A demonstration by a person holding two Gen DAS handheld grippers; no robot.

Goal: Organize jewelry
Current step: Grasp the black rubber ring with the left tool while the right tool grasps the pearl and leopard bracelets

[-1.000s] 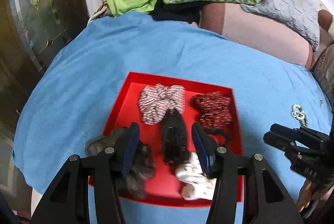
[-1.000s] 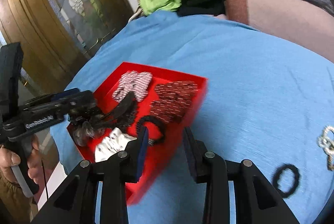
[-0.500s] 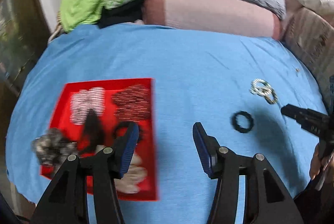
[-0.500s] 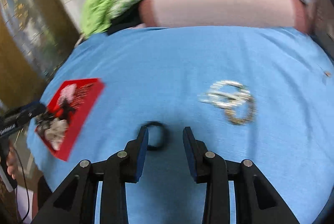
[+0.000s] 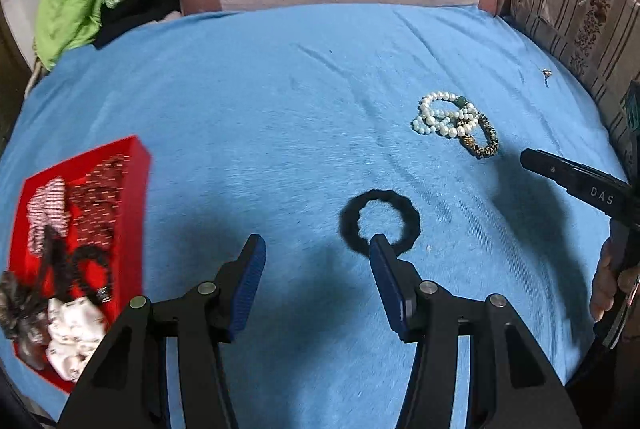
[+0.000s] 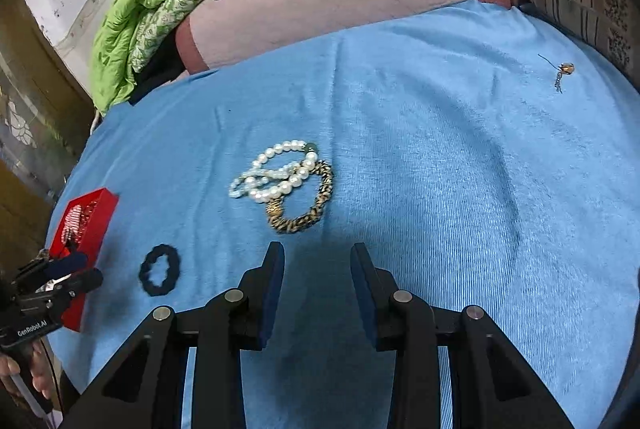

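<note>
Both grippers have been swung away from the red plastic tray (image 5: 138,165) of fabric scrunchies toward the loose pieces on the blue bedsheet (image 5: 248,97). The left gripper (image 5: 316,249), jaws open and empty, is placed beside the black ring-shaped hair tie (image 5: 348,229); the right gripper (image 6: 317,255), jaws likewise open and empty, is aimed at the white pearl bracelets (image 6: 276,173), probably the next pickups.

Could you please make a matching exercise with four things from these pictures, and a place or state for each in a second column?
Things:
1. black hair tie
2. pearl bracelets
3. white scrunchie
4. right gripper

Places or states:
A. inside the red tray
B. open, empty, just short of the bracelets
C. alone on the blue cloth, by the left gripper's right fingertip
D. tangled with a gold-and-black bracelet

Pairs: 1-C, 2-D, 3-A, 4-B
</note>
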